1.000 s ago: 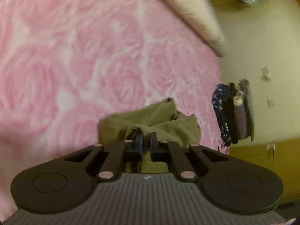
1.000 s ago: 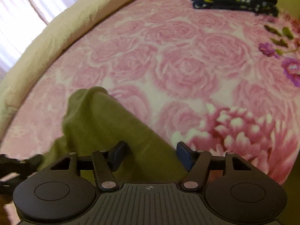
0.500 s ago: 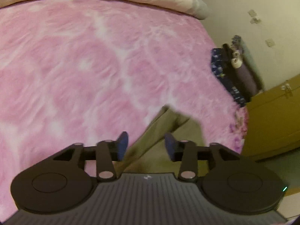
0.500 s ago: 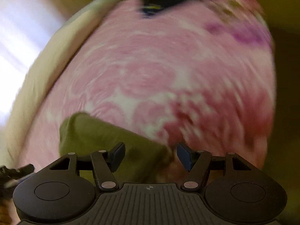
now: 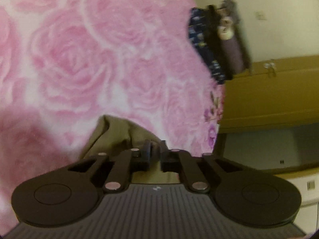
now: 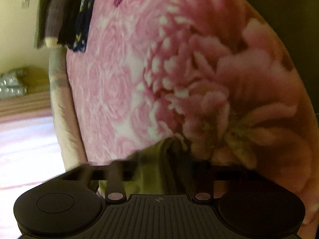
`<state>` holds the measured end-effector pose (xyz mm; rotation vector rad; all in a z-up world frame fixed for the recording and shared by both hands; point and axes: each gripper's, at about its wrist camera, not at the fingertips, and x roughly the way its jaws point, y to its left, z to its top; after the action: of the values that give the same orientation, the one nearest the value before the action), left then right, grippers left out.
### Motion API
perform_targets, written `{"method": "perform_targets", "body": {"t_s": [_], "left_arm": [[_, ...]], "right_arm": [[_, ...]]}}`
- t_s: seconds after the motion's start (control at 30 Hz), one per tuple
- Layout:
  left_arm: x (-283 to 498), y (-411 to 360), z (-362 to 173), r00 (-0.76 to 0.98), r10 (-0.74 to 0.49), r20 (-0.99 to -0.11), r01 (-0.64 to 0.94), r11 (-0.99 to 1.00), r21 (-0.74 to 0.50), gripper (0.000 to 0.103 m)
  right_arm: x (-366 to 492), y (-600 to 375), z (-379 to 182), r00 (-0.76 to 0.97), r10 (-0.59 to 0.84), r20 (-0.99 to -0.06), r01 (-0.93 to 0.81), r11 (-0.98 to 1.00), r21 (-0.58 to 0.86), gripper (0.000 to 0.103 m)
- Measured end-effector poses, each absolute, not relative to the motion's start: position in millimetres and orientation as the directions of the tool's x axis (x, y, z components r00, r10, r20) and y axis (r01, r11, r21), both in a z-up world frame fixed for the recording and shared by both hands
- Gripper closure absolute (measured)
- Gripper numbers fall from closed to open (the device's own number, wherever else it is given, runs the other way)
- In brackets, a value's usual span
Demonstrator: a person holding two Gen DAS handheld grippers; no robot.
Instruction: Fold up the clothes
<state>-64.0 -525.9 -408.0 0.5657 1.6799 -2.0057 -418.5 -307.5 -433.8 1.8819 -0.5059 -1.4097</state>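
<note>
On the pink rose-patterned fleece blanket [image 5: 83,55], seen from the left wrist, the left gripper [image 5: 155,149] is clamped on a fold of the crumpled olive-green cloth garment [image 5: 117,131], and a stack of dark folded clothes [image 5: 217,39] sits at the blanket's far edge, well apart from it. From the right wrist, the right gripper [image 6: 165,171] is blurred, its jaws closing with the garment [image 6: 157,163] bunched between them on the blanket [image 6: 123,83], while the folded stack [image 6: 65,14] lies at the blanket's far corner.

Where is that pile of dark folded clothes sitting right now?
The stack of folded clothes sits at the far edge of the pink rose blanket, upper right in the left wrist view, beside the wall.
</note>
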Motion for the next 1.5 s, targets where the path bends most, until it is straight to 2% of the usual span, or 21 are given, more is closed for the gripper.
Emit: {"method": "perform_targets", "body": {"t_s": [0.1, 0.23, 0.33, 0.37, 0.4, 0.43, 0.47, 0.57, 0.6, 0.63, 0.67, 0.77, 0.83, 0.9, 0.97, 1.1, 1.17, 1.3, 1.43, 1.47, 1.5], "left_arm": [[-59, -506, -400, -0.808, -0.174, -0.563, 0.587, -0.323, -0.742, 0.1], [-70, -480, -400, -0.721, -0.287, -0.63, 0.663, -0.549, -0.509, 0.099], [-70, -489, -412, -0.729, -0.24, -0.642, 0.67, -0.443, -0.596, 0.099], [-63, -499, -418, -0.761, -0.211, -0.613, 0.646, -0.322, -0.692, 0.094], [-55, -509, -425, -0.794, -0.188, -0.579, 0.608, -0.193, -0.77, 0.088], [-47, -519, -431, -0.824, -0.171, -0.54, 0.555, -0.058, -0.83, 0.074], [-43, -527, -437, -0.838, -0.155, -0.523, 0.525, 0.035, -0.851, 0.073], [-62, -539, -438, -0.807, -0.076, -0.585, 0.589, -0.036, -0.807, 0.075], [-71, -539, -436, -0.803, -0.048, -0.593, 0.595, -0.089, -0.799, 0.08], [-78, -537, -434, -0.801, -0.035, -0.597, 0.596, -0.14, -0.791, 0.095], [-86, -535, -432, -0.798, -0.021, -0.602, 0.594, -0.192, -0.781, 0.098], [-92, -530, -422, -0.797, -0.112, -0.593, 0.589, -0.357, -0.725, 0.098], [-94, -525, -425, -0.776, -0.159, -0.61, 0.606, -0.452, -0.654, 0.098], [-96, -521, -431, -0.749, -0.184, -0.637, 0.628, -0.502, -0.594, 0.095], [-93, -522, -430, -0.742, -0.207, -0.637, 0.644, -0.483, -0.593, 0.084], [-63, -533, -427, -0.777, -0.168, -0.607, 0.629, -0.261, -0.733, 0.075], [-44, -536, -431, -0.801, -0.129, -0.584, 0.598, -0.129, -0.791, 0.071], [-27, -518, -437, -0.81, -0.059, -0.583, 0.586, -0.085, -0.806, 0.058], [-27, -503, -446, -0.811, -0.038, -0.583, 0.583, -0.119, -0.804, 0.066], [-28, -500, -445, -0.815, -0.045, -0.578, 0.578, -0.147, -0.803, 0.084], [-28, -497, -444, -0.818, -0.053, -0.572, 0.572, -0.175, -0.802, 0.096]], "right_arm": [[-416, -308, -432, 0.309, -0.678, -0.667, 0.166, -0.652, 0.74, 0.079], [-409, -313, -433, 0.296, -0.668, -0.682, 0.245, -0.637, 0.731, 0.079], [-409, -320, -429, 0.303, -0.65, -0.697, 0.275, -0.641, 0.717, 0.073], [-410, -320, -428, 0.31, -0.651, -0.693, 0.265, -0.641, 0.72, 0.062], [-412, -320, -428, 0.315, -0.654, -0.687, 0.249, -0.642, 0.725, 0.059], [-413, -320, -428, 0.319, -0.657, -0.683, 0.233, -0.645, 0.728, 0.059], [-415, -320, -429, 0.322, -0.657, -0.682, 0.216, -0.65, 0.728, 0.059], [-415, -321, -434, 0.332, -0.659, -0.675, 0.166, -0.663, 0.73, 0.059], [-417, -323, -435, 0.336, -0.657, -0.675, 0.162, -0.665, 0.729, 0.06], [-417, -325, -435, 0.34, -0.652, -0.678, 0.171, -0.666, 0.726, 0.062], [-418, -326, -434, 0.339, -0.648, -0.683, 0.191, -0.663, 0.724, 0.073], [-417, -326, -432, 0.311, -0.654, -0.689, 0.244, -0.646, 0.723, 0.084], [-411, -323, -430, 0.269, -0.67, -0.692, 0.28, -0.633, 0.722, 0.085], [-404, -322, -431, 0.241, -0.68, -0.693, 0.307, -0.624, 0.719, 0.085], [-403, -322, -432, 0.241, -0.685, -0.688, 0.307, -0.619, 0.723, 0.081], [-410, -322, -415, 0.222, -0.675, -0.704, 0.392, -0.599, 0.698, 0.06], [-412, -317, -409, 0.23, -0.674, -0.702, 0.397, -0.593, 0.7, 0.056], [-408, -305, -414, 0.293, -0.681, -0.671, 0.33, -0.587, 0.74, 0.056], [-400, -303, -424, 0.334, -0.683, -0.65, 0.3, -0.577, 0.76, 0.056], [-399, -304, -426, 0.336, -0.678, -0.653, 0.304, -0.578, 0.757, 0.056], [-398, -305, -426, 0.334, -0.674, -0.659, 0.32, -0.577, 0.752, 0.068]]}}
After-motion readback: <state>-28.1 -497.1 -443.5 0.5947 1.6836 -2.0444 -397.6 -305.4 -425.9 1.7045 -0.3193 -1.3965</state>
